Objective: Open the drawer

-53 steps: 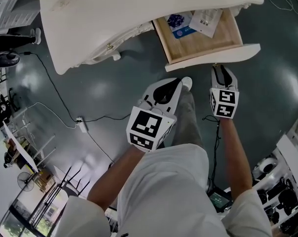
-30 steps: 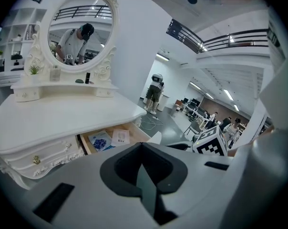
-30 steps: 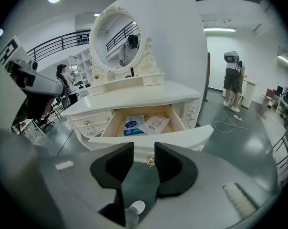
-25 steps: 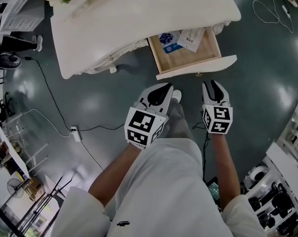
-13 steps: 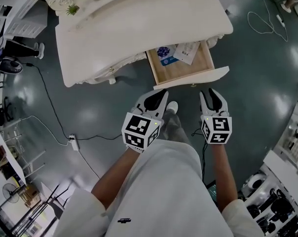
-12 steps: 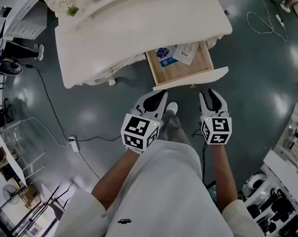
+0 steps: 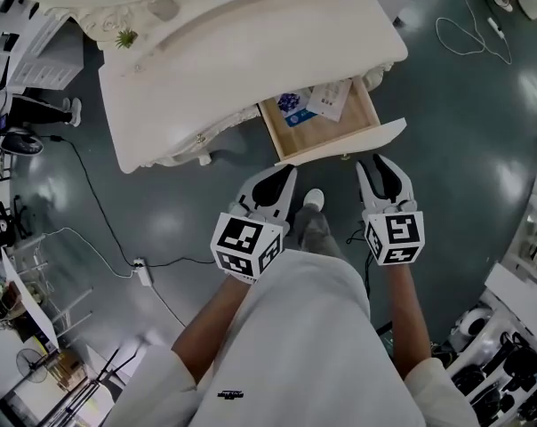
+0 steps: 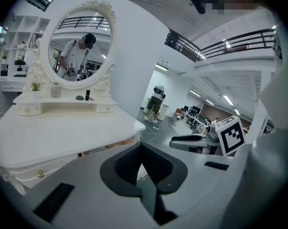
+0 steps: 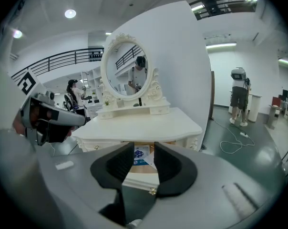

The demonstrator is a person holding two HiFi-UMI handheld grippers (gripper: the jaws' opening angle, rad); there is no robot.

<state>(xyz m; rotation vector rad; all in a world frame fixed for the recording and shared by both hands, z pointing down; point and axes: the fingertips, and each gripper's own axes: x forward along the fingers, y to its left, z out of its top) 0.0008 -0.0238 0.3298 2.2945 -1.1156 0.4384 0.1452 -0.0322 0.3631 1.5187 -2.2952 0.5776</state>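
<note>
Drawer (image 7: 344, 143) open, two papers (image 7: 326, 100) inside, left hand-held gripper (image 7: 286, 171) clenched, right hand-held gripper (image 7: 381, 161) released

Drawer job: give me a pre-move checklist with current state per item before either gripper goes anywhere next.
1. Drawer pulled out of the dressing table, blue booklet and white paper exposed: ok.
2. Right gripper jaws apart, nothing between them: ok.
3. Right gripper off the drawer knob, which shows beyond the jaws: ok.
4. Left gripper jaws together, holding nothing: ok.
5. Both grippers short of the drawer front in the head view, floor visible between: ok.
6. Drawer at its full travel: cannot tell.
</note>
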